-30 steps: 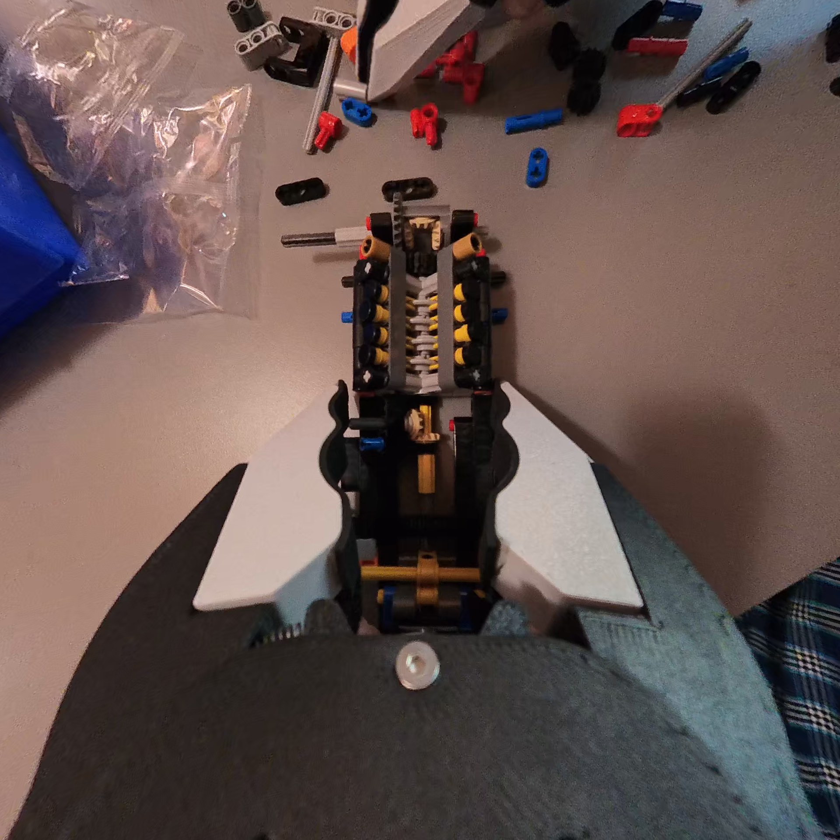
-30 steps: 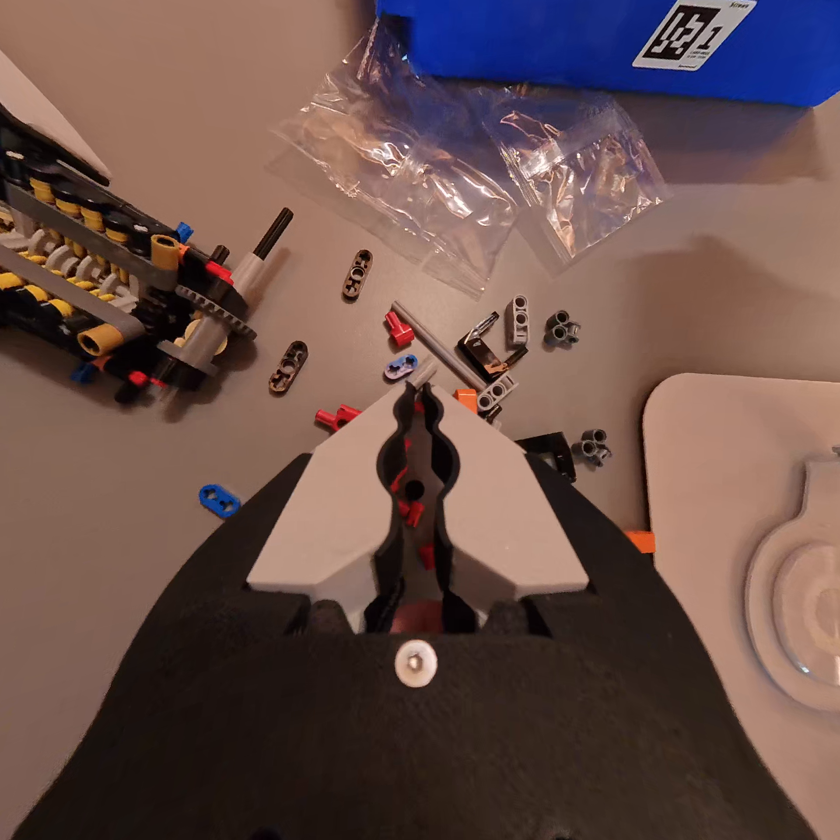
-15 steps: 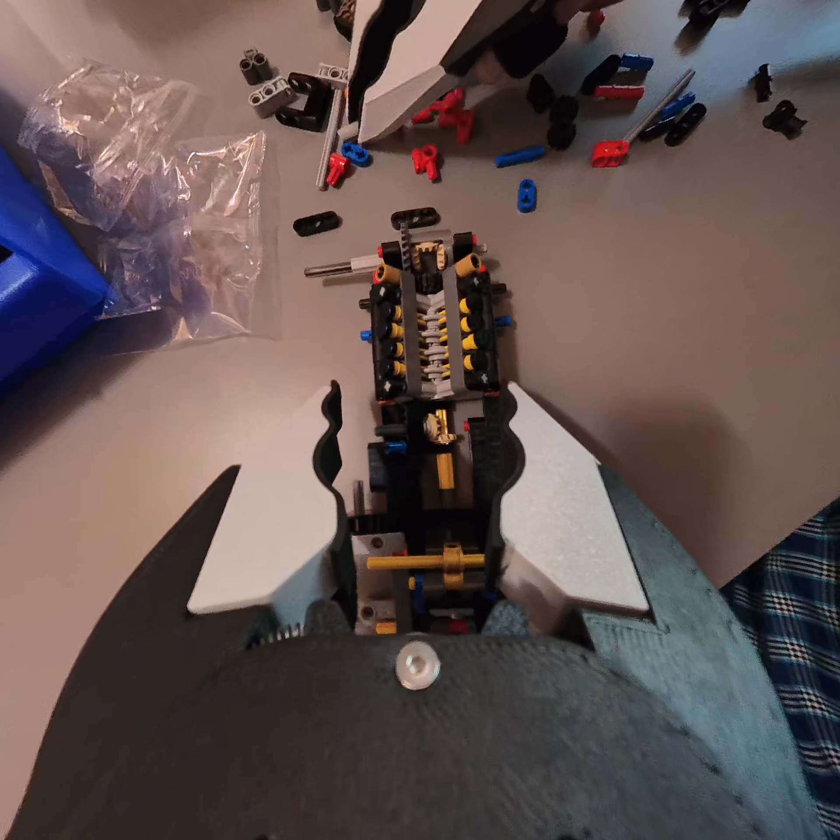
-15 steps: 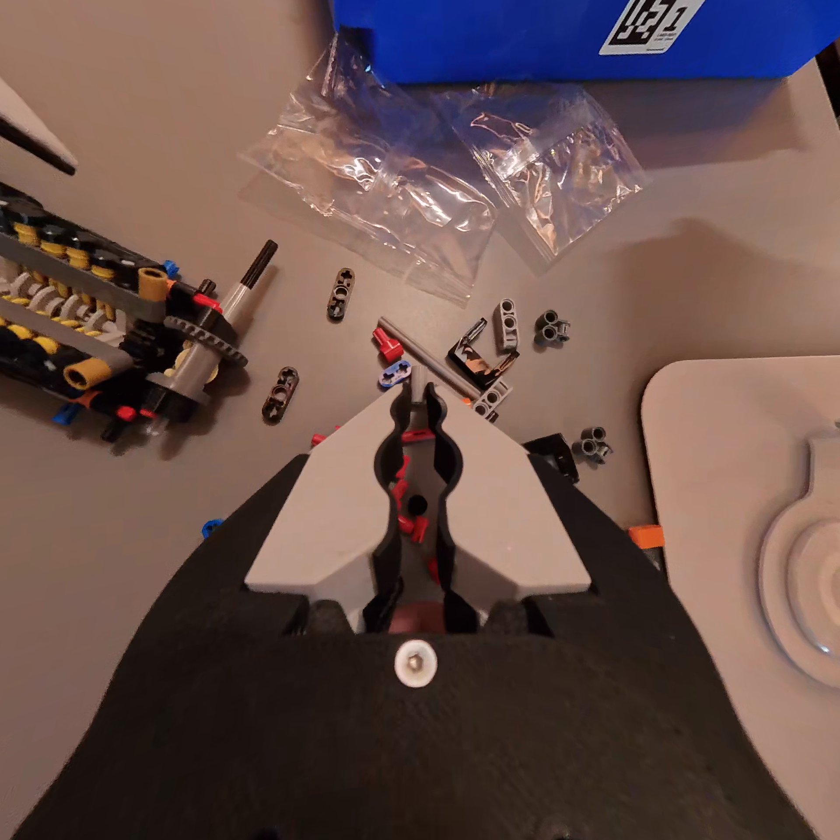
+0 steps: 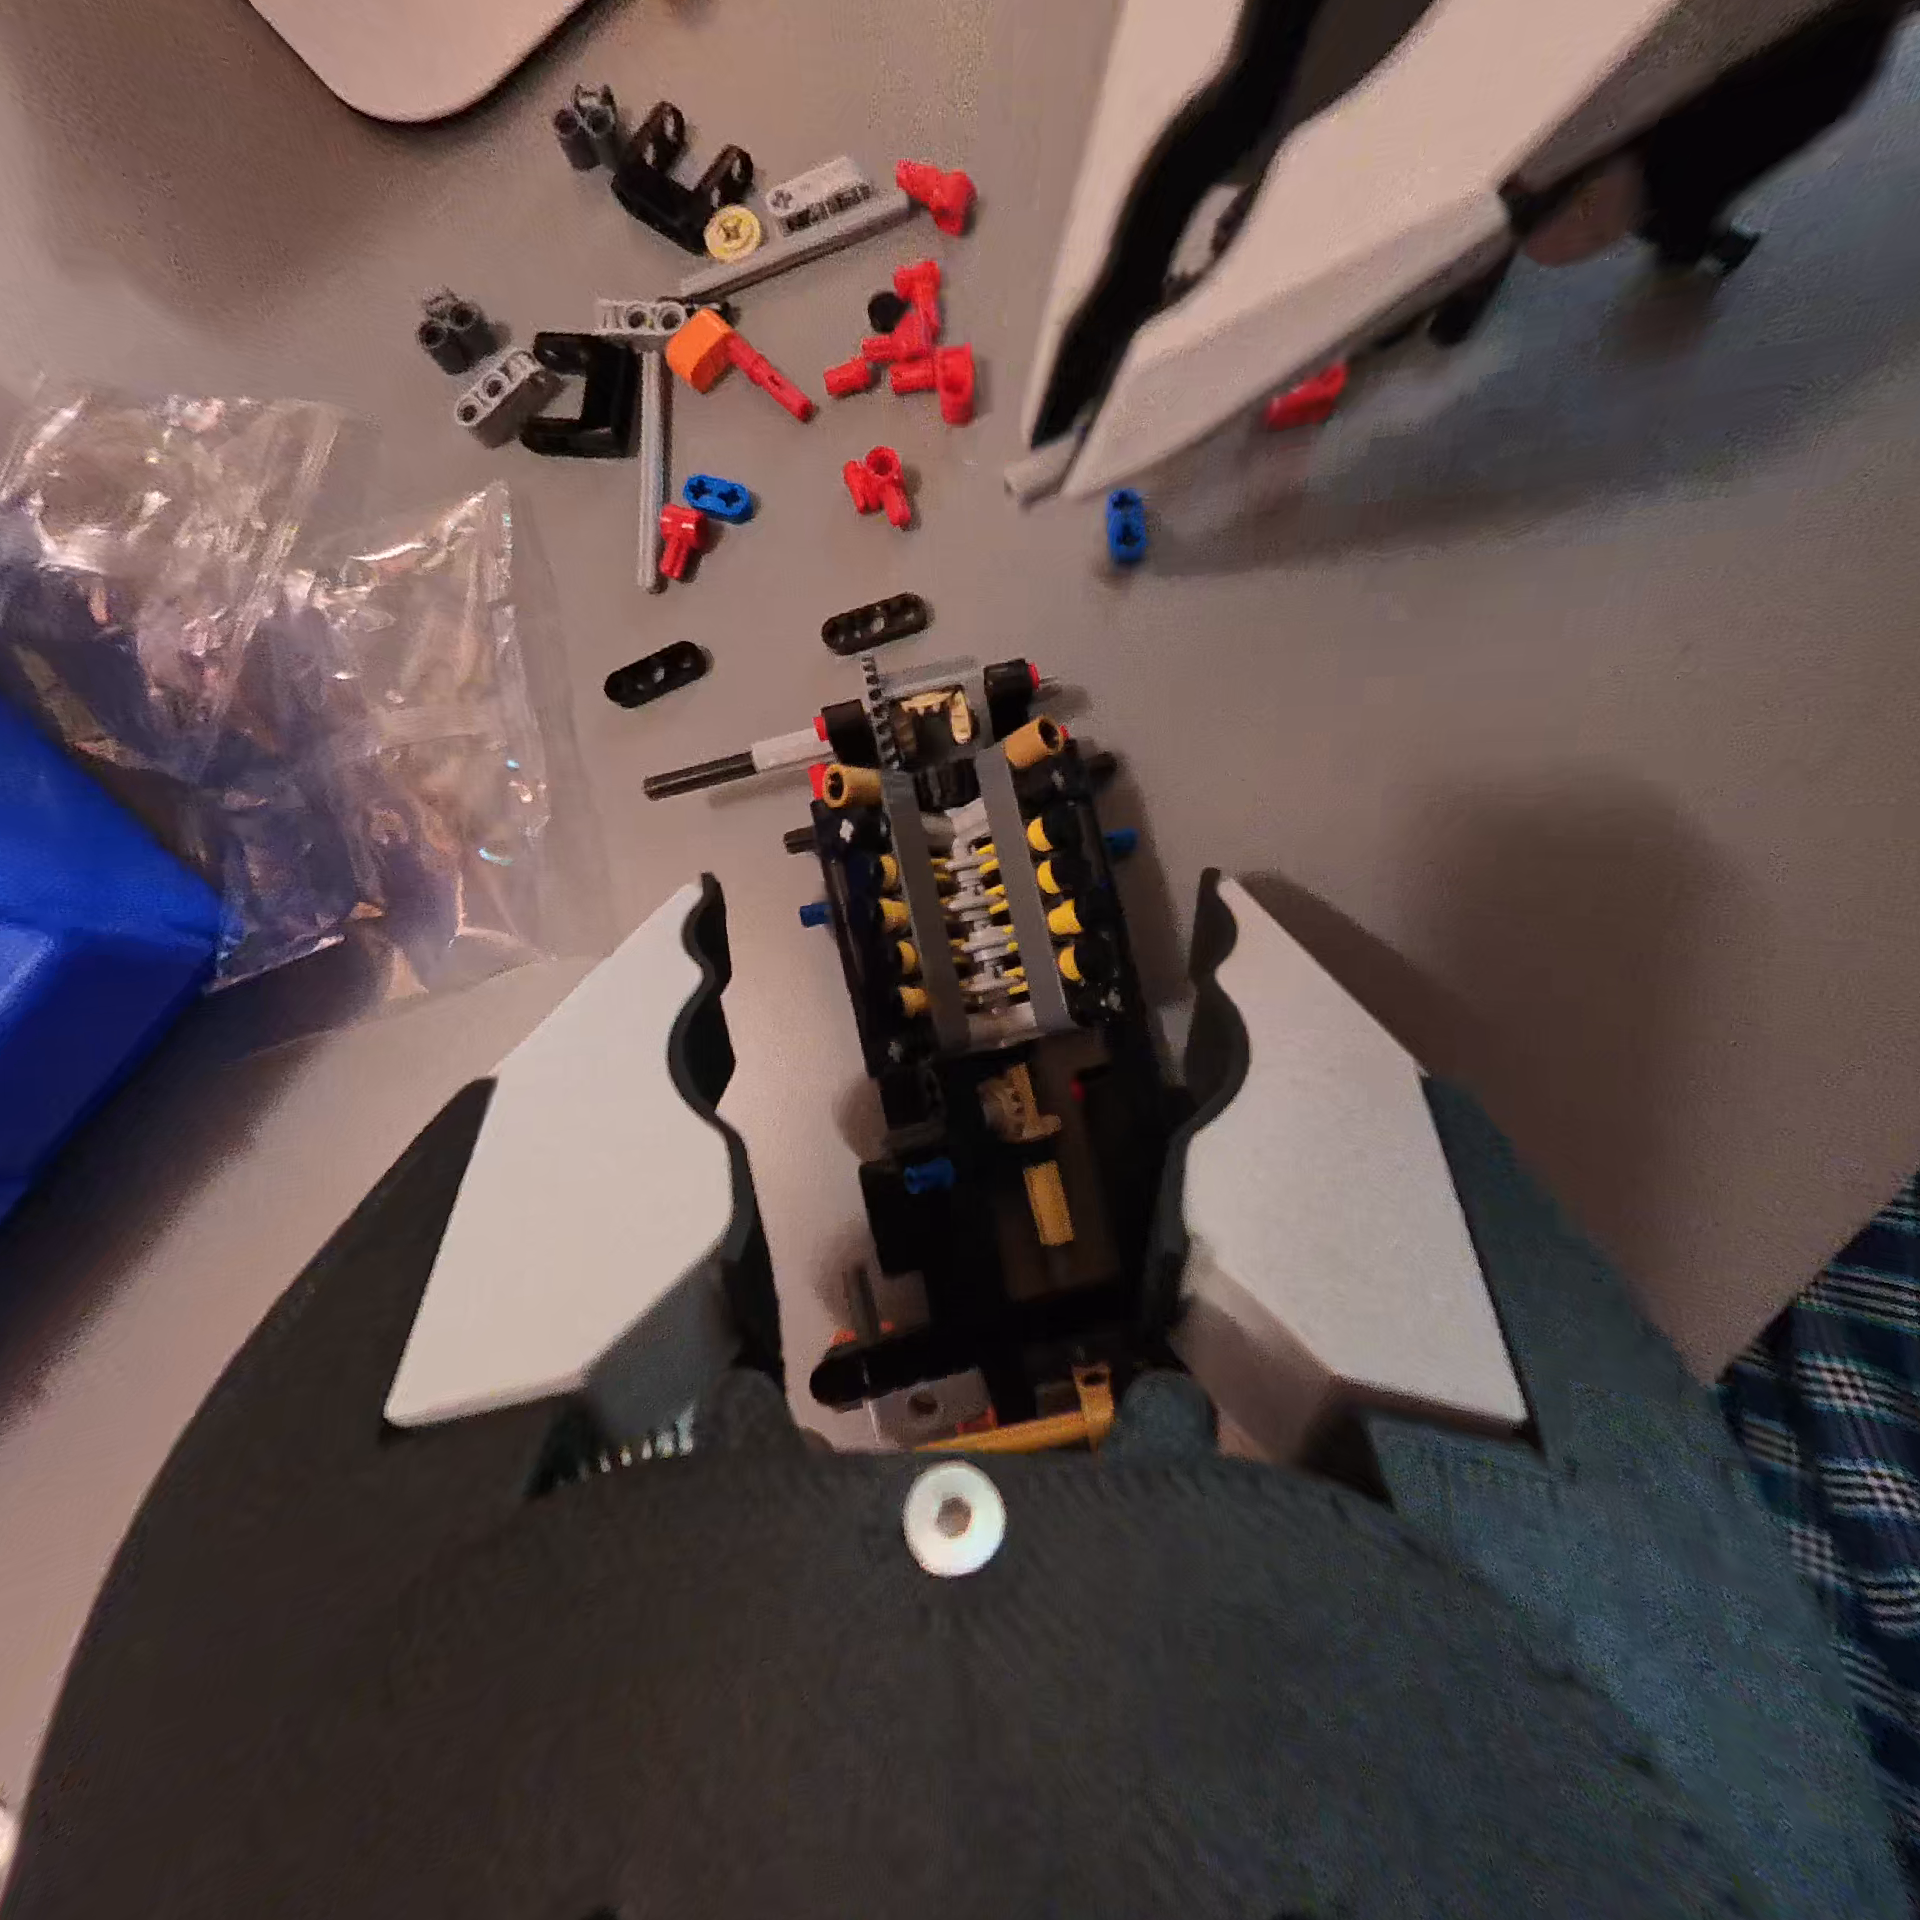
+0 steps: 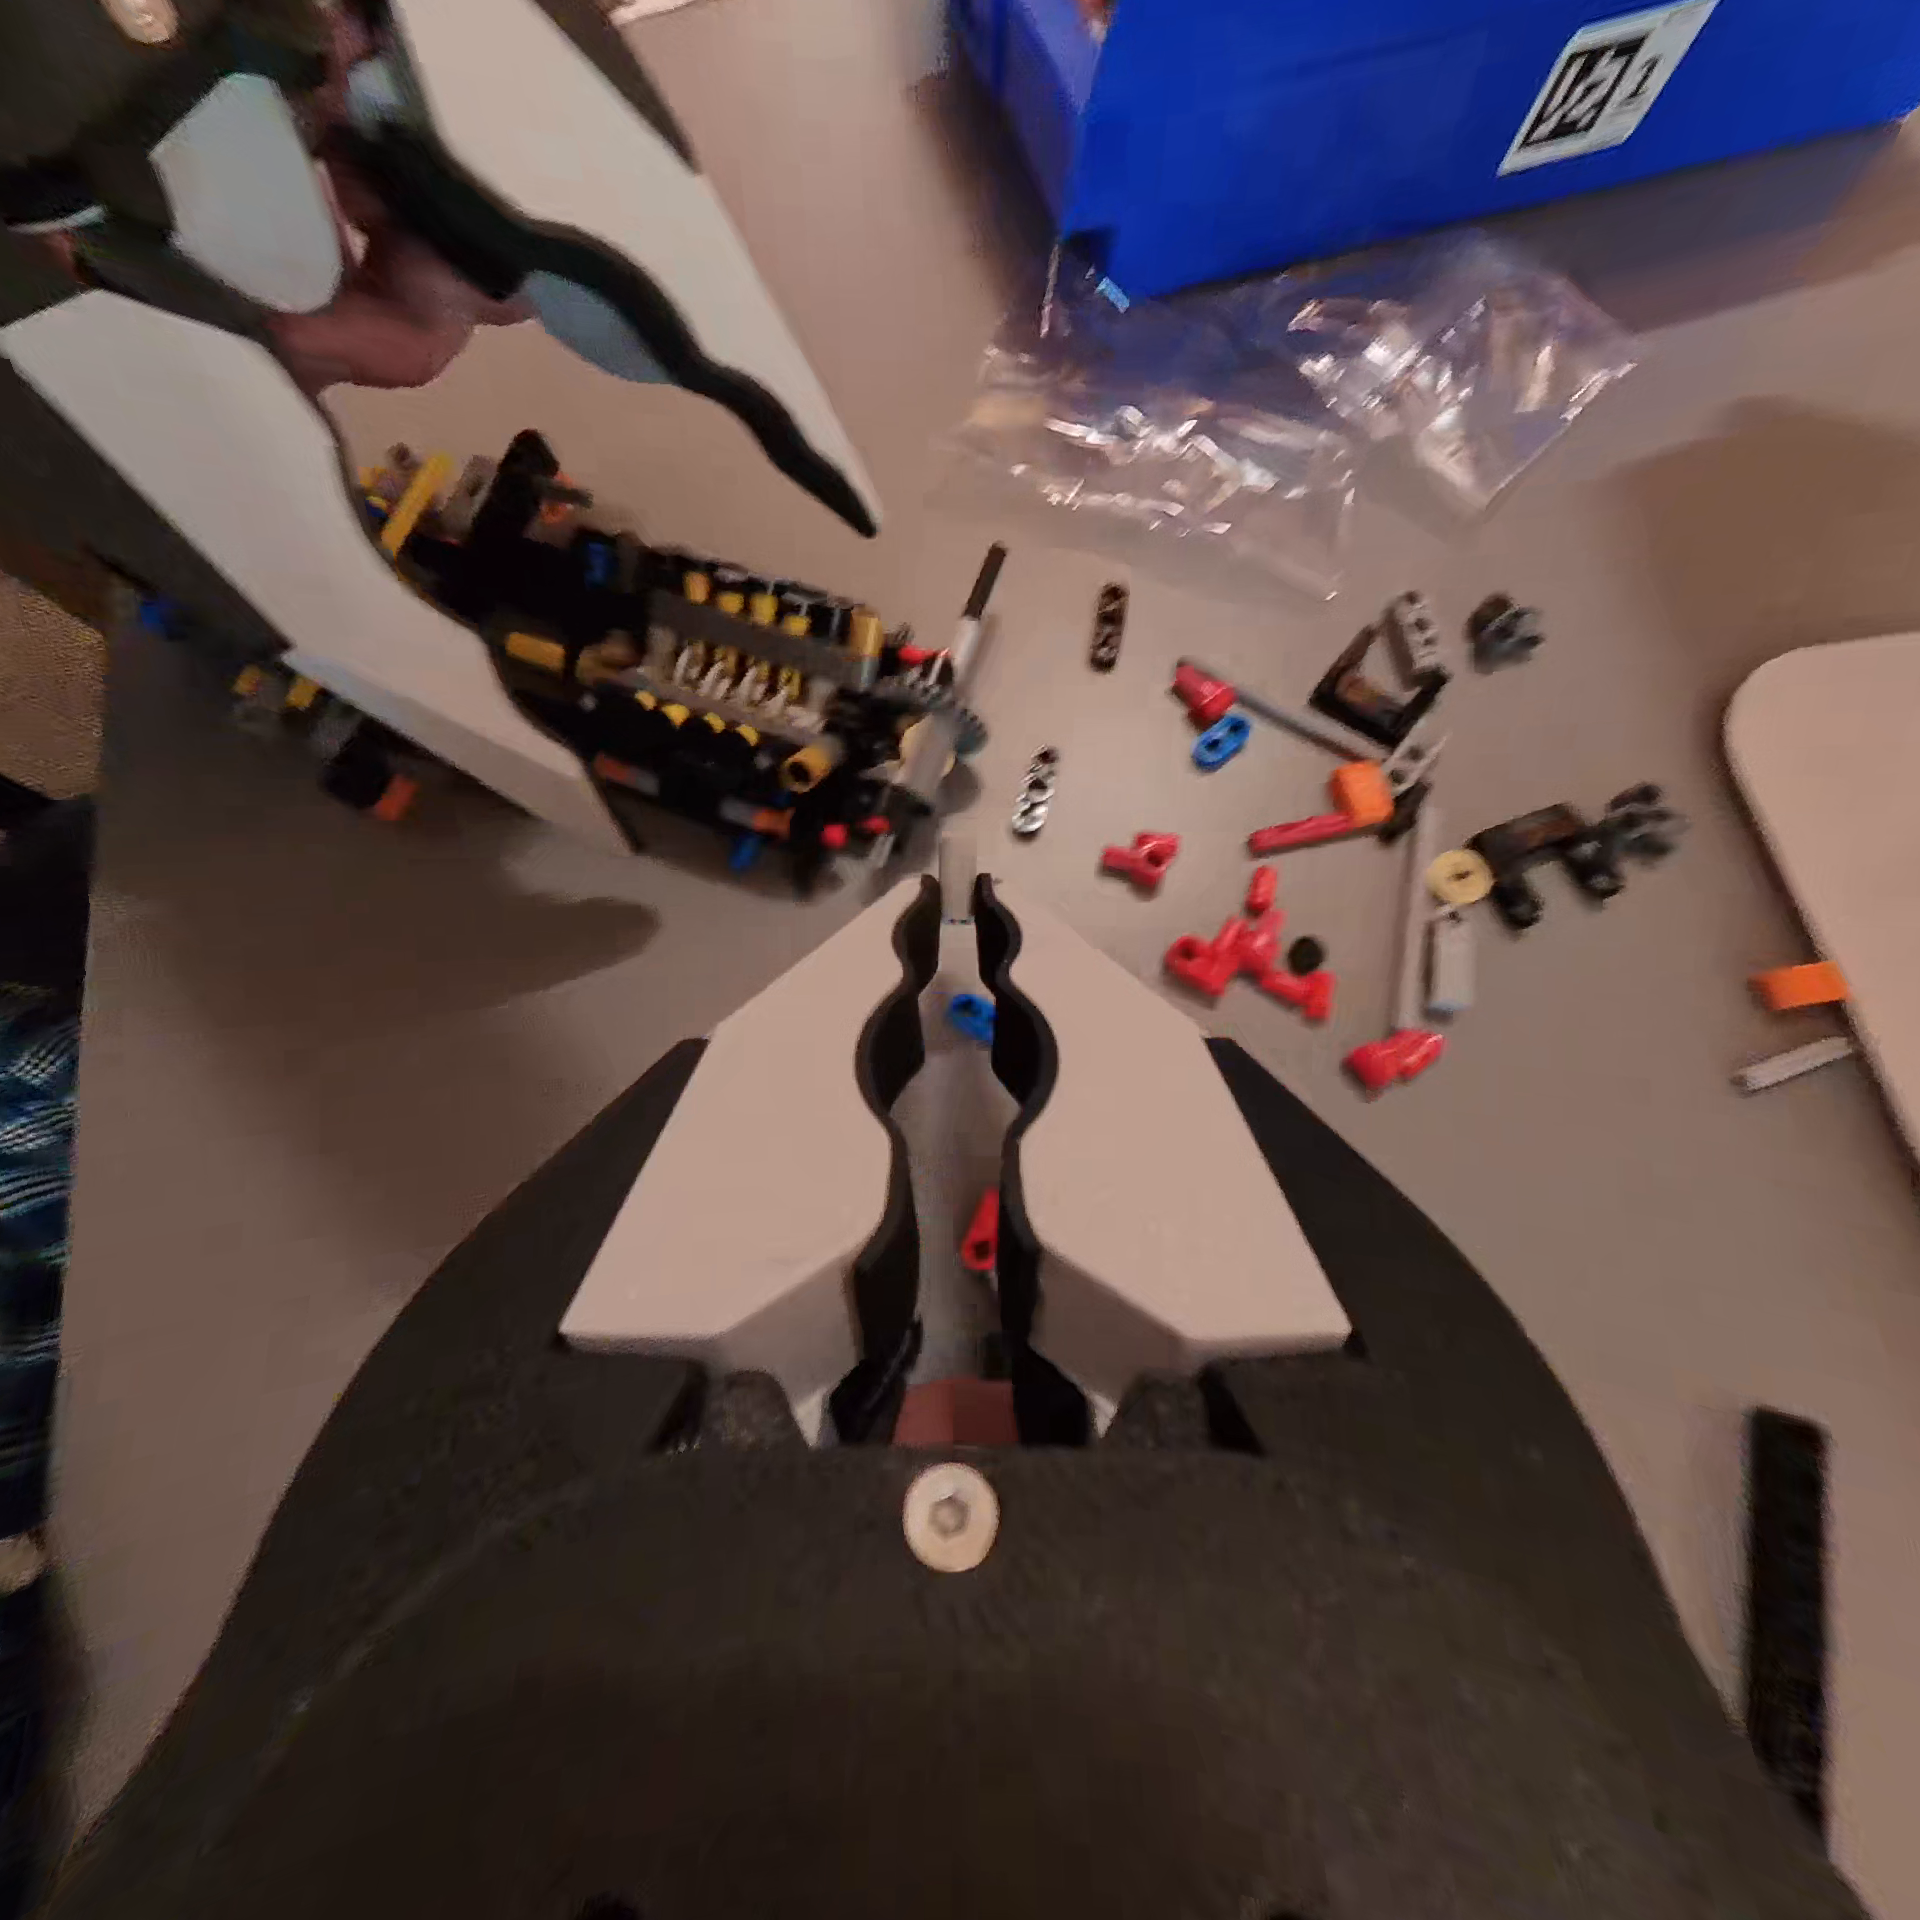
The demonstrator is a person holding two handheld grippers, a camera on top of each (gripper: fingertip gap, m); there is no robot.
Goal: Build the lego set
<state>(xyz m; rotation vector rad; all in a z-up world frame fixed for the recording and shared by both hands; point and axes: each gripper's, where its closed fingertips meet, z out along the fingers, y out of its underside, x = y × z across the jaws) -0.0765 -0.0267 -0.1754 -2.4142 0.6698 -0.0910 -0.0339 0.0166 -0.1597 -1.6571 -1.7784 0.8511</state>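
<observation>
The left tool [image 5: 956, 914] is spread wide, astride the rear of the lego assembly [image 5: 977, 935] but, as far as can be seen, gripping nothing; the assembly rests on the grey surface [image 5: 1455, 727]. The right tool [image 6: 958, 899] is nearly closed on a small grey axle piece [image 6: 956, 868] at its tips, aimed toward the assembly's gear end.

With the assembly unclamped, it is judged that a push from the axle could slide or twist it, and the shallow pinch could let the piece slip.

Loose red connectors [image 6: 1242, 951] lie nearby. A black-and-white label [image 6: 1590, 88] is carried on the blue box [image 6: 1299, 125]; its writing is not reproduced.
</observation>
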